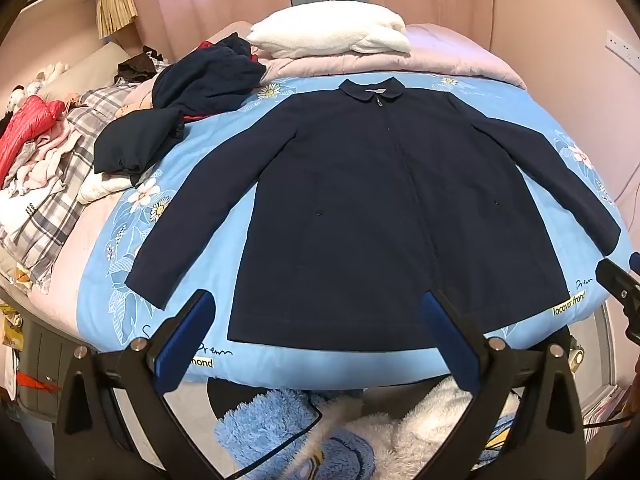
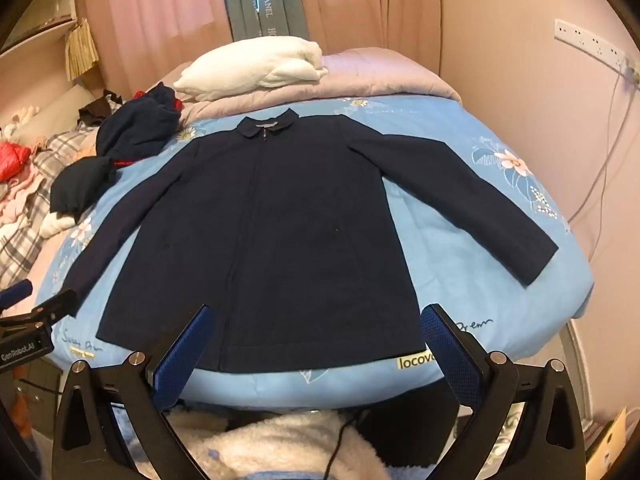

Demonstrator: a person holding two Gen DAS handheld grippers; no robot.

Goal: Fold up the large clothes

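Observation:
A navy zip jacket (image 1: 384, 208) lies flat and face up on the blue floral bedspread (image 1: 208, 168), collar far, both sleeves spread out; it also shows in the right wrist view (image 2: 288, 232). My left gripper (image 1: 318, 300) is open and empty, held above the jacket's near hem. My right gripper (image 2: 316, 314) is open and empty, also over the near hem, more to the right. The right gripper's tip shows at the right edge of the left wrist view (image 1: 618, 280); the left gripper shows at the left edge of the right wrist view (image 2: 36, 312).
A crumpled navy garment (image 1: 172, 112) lies left of the jacket. A pile of clothes (image 1: 36, 160) is further left. A white folded blanket (image 1: 332, 36) sits on a pink quilt (image 1: 440, 56) at the bed's head. Fluffy fabric (image 1: 320, 432) lies below the bed's near edge.

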